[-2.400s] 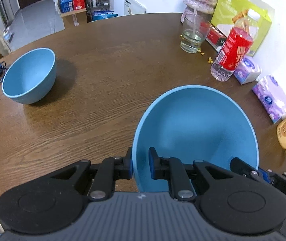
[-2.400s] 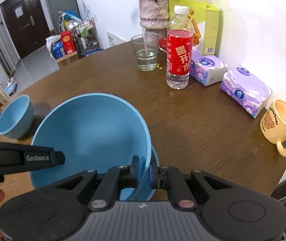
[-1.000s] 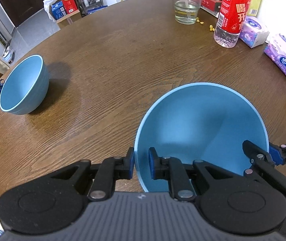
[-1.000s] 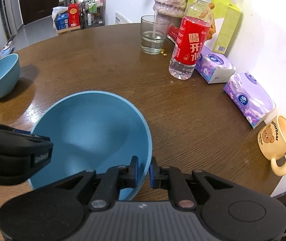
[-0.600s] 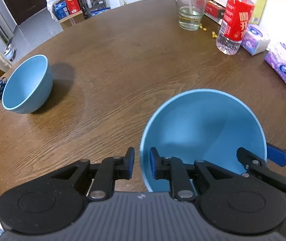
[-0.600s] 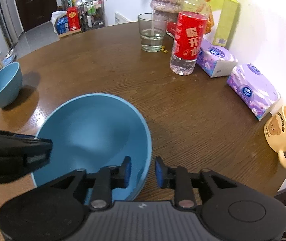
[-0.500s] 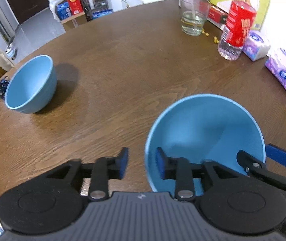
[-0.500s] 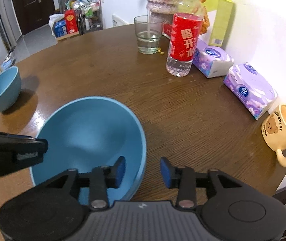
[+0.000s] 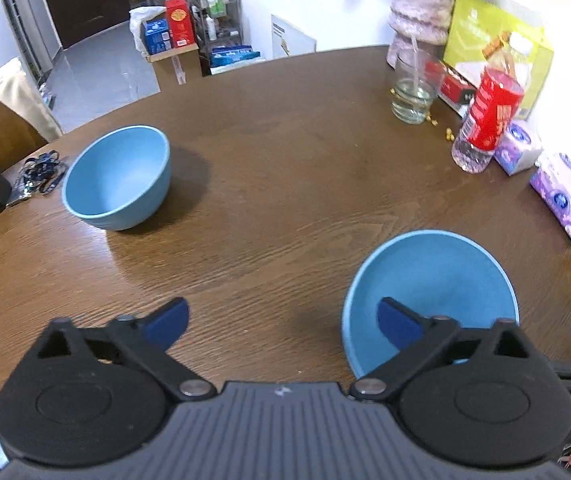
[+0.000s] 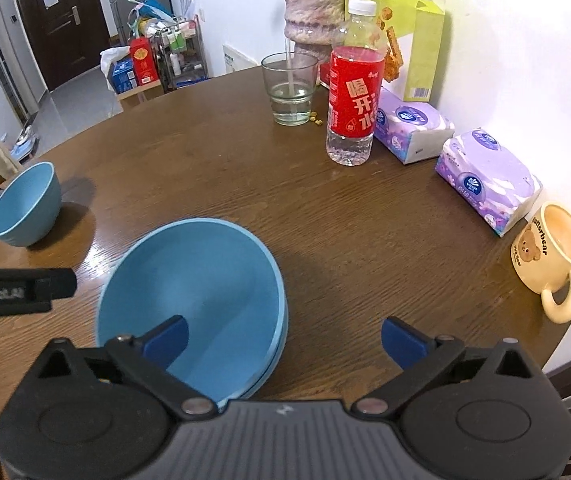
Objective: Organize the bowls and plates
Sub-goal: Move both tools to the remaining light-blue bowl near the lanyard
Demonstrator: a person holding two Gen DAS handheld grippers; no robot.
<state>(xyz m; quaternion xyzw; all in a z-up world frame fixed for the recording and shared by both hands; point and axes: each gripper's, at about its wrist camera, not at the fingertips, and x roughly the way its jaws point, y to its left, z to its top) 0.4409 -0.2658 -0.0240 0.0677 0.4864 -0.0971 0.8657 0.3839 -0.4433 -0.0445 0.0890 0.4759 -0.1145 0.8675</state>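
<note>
A large blue bowl (image 9: 437,276) (image 10: 197,280) rests on the brown table (image 9: 285,168) near its front edge; a second blue rim shows just beneath it on the right. A smaller blue bowl (image 9: 117,184) (image 10: 25,204) stands alone far to the left. My left gripper (image 9: 281,316) hovers above the big bowl's left rim, jaws opening wide, pads touching nothing. Over the bowl's right rim, my right gripper (image 10: 284,336) has its jaws opening too; the rim lies between its fingers untouched.
Along the wall at the right stand a glass of water (image 10: 291,88), a red-labelled bottle (image 10: 355,108), two purple tissue packs (image 10: 485,176), a cream bear mug (image 10: 553,252), a vase and a green box. A lanyard (image 9: 43,168) lies by the small bowl.
Both grippers were shut on opposite rims of the large bowl. Their jaws have spread wide and let go, and both have lifted back; the bowl stays on the table.
</note>
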